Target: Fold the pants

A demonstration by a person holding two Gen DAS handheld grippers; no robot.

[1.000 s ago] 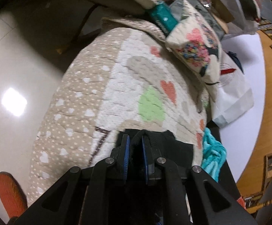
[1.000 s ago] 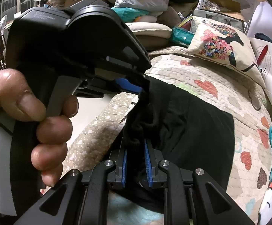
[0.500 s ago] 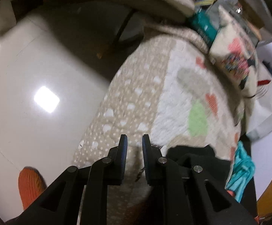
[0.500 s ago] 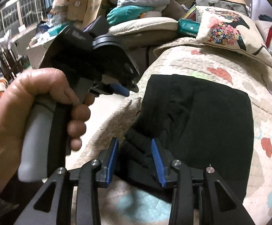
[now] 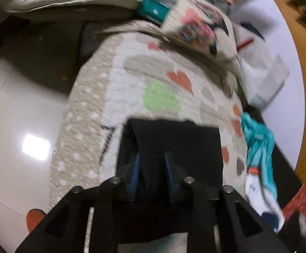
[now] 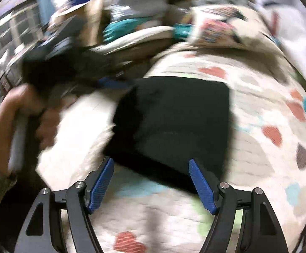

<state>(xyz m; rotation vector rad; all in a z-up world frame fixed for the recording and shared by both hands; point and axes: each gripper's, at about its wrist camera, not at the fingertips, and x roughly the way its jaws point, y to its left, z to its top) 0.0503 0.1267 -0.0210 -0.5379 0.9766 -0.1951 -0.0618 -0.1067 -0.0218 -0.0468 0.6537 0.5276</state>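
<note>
both grippers' jaws opening over folded black pants [image 6: 174, 124] on quilt [image 6: 258, 158]

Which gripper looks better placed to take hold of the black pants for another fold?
Probably the left gripper: its opening jaws frame a ridge of the black pants. The right gripper is opening too, wide apart at the pants' near edge over the quilt, gripping nothing.

Black right gripper [image 6: 150, 164] with silver screws, ridged blue fingers [image 6: 201, 186].
</note>
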